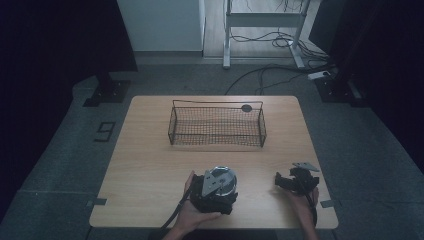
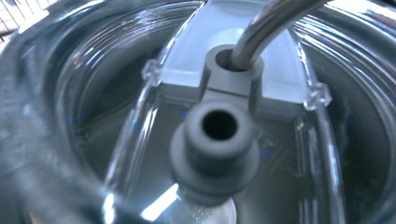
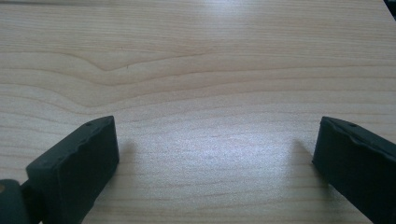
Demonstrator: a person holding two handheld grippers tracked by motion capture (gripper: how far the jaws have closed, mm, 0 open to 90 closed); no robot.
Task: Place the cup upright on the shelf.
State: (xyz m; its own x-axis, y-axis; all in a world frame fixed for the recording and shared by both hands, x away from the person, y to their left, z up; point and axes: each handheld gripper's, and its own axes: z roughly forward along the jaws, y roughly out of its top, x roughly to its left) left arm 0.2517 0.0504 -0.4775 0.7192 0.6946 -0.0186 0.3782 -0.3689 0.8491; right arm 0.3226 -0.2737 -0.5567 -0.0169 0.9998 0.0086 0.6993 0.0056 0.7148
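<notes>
A round, shiny clear-and-metal lid-like object (image 1: 223, 178) lies on the wooden table (image 1: 150, 165) near its front edge. My left gripper (image 1: 214, 194) sits right on top of it, held by a hand. Up close, the left gripper view has a grey rubber plug (image 2: 217, 149) with a hole, a bent metal tube (image 2: 266, 28) entering a grey socket, and clear ribbed plastic (image 2: 336, 140) around them; the jaws are hidden there. To the right, my right gripper (image 1: 278, 181) rests low over bare wood, its jaws pointing left. Both black jaws stand wide apart, open (image 3: 214, 128), with nothing between them.
A black wire basket (image 1: 216, 103) stands at the back middle of the table, with a dark round tag (image 1: 246, 108) on its far rim. Bare wood lies between the basket and the grippers. Cables and a desk frame are on the floor beyond.
</notes>
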